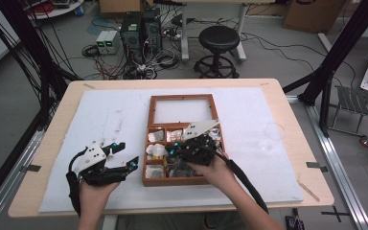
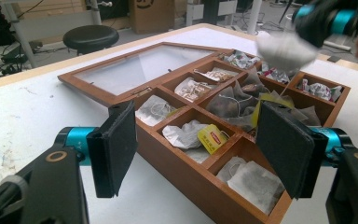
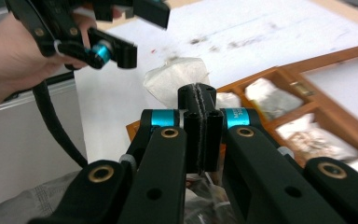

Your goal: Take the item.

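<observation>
A wooden tea box lies on the white mat, its glass lid folded open at the far side. Its compartments hold several tea bags, one with a yellow tag. My right gripper hovers over the box's left compartments. In the right gripper view the right gripper has its jaws pressed together on a white tea bag. In the left gripper view that bag hangs blurred above the box. My left gripper rests on the mat to the left of the box, and its jaws stand wide with nothing between them.
The white mat covers most of the wooden table. A clear round object lies on the mat to the right of the box. Beyond the far edge stand a black stool and cabled equipment.
</observation>
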